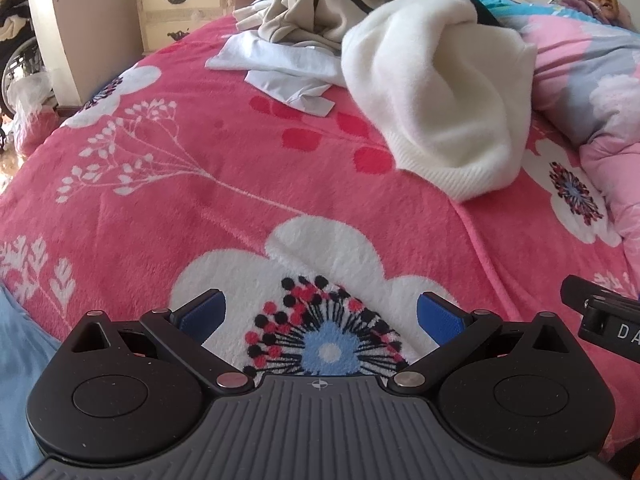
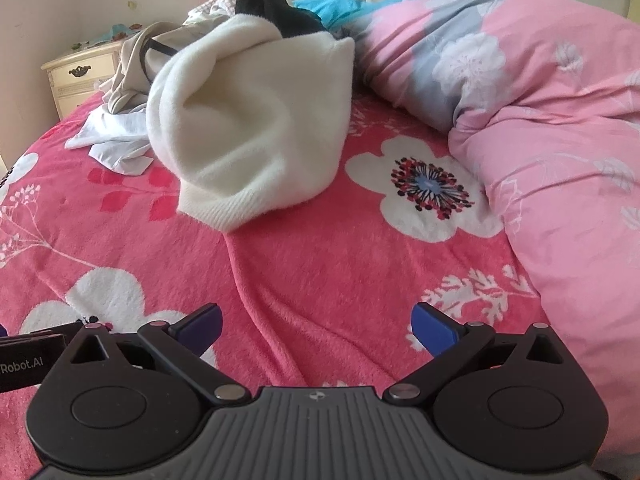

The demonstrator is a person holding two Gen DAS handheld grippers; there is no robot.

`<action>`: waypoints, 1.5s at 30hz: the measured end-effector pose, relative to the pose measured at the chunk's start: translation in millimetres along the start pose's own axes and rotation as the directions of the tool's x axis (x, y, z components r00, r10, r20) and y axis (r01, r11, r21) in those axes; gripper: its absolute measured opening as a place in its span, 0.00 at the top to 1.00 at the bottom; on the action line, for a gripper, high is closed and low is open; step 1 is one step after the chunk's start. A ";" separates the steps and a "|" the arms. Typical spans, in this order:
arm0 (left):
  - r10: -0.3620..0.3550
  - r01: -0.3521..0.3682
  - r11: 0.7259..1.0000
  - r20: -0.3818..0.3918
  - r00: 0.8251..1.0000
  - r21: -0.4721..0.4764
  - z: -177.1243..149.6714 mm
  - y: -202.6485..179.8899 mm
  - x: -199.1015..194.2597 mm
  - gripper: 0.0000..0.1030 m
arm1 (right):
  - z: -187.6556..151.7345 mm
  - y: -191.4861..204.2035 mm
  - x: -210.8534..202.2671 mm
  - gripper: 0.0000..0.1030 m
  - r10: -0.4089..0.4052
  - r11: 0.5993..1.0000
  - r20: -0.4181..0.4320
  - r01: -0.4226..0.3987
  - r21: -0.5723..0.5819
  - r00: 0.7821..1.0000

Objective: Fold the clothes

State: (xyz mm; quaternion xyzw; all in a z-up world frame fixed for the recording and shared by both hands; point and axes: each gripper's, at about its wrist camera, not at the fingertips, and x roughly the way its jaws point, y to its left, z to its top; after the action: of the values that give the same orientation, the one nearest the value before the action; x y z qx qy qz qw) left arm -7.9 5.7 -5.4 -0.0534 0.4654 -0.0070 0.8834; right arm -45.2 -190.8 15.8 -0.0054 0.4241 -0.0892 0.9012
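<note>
— Clothes sit in a heap at the far side of the bed: leftmost a thin white garment (image 1: pixel 276 68), behind it a beige garment with dark trim (image 1: pixel 320 8), then the cream fleece sweater (image 1: pixel 436 92) bunched up with its ribbed hem toward the grippers

— And the grippers?

— Left gripper (image 1: pixel 320 312) hovers over the pink floral blanket (image 1: pixel 200 216), jaws spread wide, holding nothing. Right gripper (image 2: pixel 316 324) is likewise parted and empty, well short of the pile

— What could go wrong?

— Likely the fleece: thick and slippery, it may slide out of a shallow pinch, or a grab could catch the plush blanket with it. Further right, the pink duvet (image 2: pixel 560 140) covers a person lying there, so a sweater spread too wide could land on them
</note>
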 end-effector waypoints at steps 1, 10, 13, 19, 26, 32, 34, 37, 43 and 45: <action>0.001 -0.001 1.000 -0.002 1.000 -0.002 0.0 0.5 0.0 0.00 | 0.0 0.1 0.0 0.00 0.001 1.000 -0.002 -0.001 0.003 1.000; 0.008 -0.008 1.000 -0.007 1.000 -0.014 1.4 1.3 1.5 0.00 | 0.7 0.2 0.7 0.00 -0.001 1.000 -0.010 0.001 0.009 1.000; 0.010 -0.010 1.000 -0.009 1.000 -0.015 1.5 0.9 2.2 0.00 | 0.9 0.7 1.5 0.00 -0.001 1.000 -0.013 0.002 0.008 1.000; 0.013 -0.013 1.000 -0.012 1.000 -0.016 -0.9 -0.4 0.9 0.00 | 0.7 1.6 3.0 0.00 -0.001 1.000 -0.021 0.001 0.004 1.000; 0.013 -0.013 1.000 -0.009 1.000 -0.018 0.5 1.3 0.6 0.00 | 1.0 2.4 3.6 0.00 -0.003 1.000 -0.028 0.003 0.004 1.000; 0.016 -0.016 1.000 -0.006 1.000 -0.014 0.5 1.6 -0.2 0.00 | 1.4 3.0 3.6 0.00 -0.006 1.000 -0.026 0.006 0.002 1.000; 0.018 -0.018 1.000 -0.002 1.000 -0.009 0.5 1.1 -0.8 0.00 | 1.6 3.4 3.8 0.00 -0.007 1.000 -0.026 0.007 0.001 1.000; 0.020 -0.020 1.000 0.000 1.000 -0.005 1.0 1.1 -1.3 0.00 | 2.7 3.8 3.9 0.00 -0.010 1.000 -0.030 0.010 -0.001 0.999; 0.013 -0.013 1.000 0.008 1.000 -0.012 1.3 2.7 -2.4 0.00 | 3.1 2.6 4.8 0.00 -0.015 1.000 -0.039 0.015 0.008 0.999; 0.009 -0.009 1.000 0.011 1.000 -0.013 1.1 2.2 -2.6 0.00 | 2.7 2.7 5.4 0.00 -0.014 1.000 -0.042 0.014 0.009 0.999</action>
State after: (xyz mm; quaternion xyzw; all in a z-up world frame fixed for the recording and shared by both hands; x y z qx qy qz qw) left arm -8.5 8.1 -2.9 -0.0570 0.4607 0.0001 0.8857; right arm -39.3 -189.2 13.3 -0.0024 0.4425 -0.0976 0.8915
